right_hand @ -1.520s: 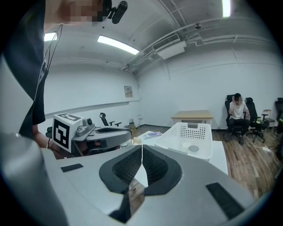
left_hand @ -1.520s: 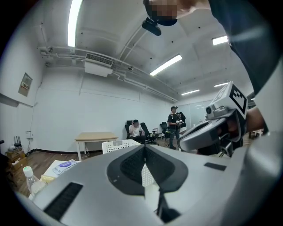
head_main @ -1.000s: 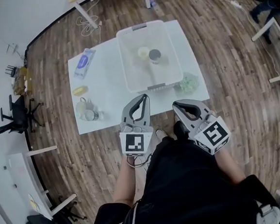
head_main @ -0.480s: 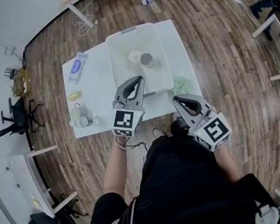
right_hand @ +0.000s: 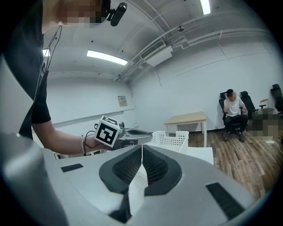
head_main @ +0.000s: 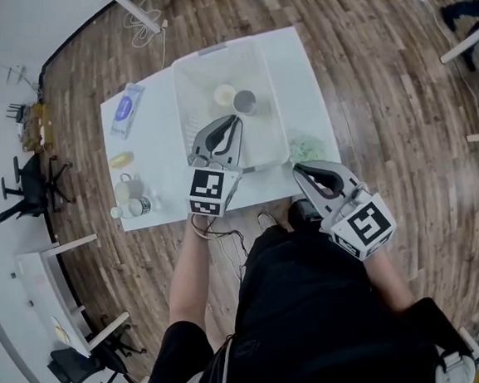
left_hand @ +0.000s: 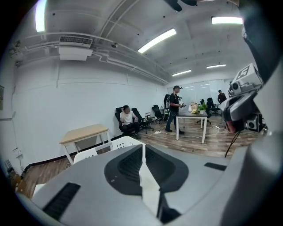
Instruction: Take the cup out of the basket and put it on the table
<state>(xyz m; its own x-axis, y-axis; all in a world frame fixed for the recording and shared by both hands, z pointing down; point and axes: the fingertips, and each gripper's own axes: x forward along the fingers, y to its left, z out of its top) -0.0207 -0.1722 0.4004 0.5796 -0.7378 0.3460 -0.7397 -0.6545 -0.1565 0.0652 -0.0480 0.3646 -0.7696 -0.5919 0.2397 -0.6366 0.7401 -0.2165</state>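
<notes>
Flat blue-and-white packet [head_main: 126,109]: lying flat
Small yellow object [head_main: 121,161]: near the packet
Pale green crumpled wad [head_main: 306,148]: well apart from both

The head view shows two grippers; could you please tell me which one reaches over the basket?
The left gripper: it hangs over the basket, while the right gripper sits at the table's near edge.

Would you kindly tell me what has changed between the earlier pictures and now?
The left gripper moved forward from the near edge of the table to above the basket, toward the cup, shut and empty. The right gripper stays shut near the table edge; the cup is still in the basket.
</notes>
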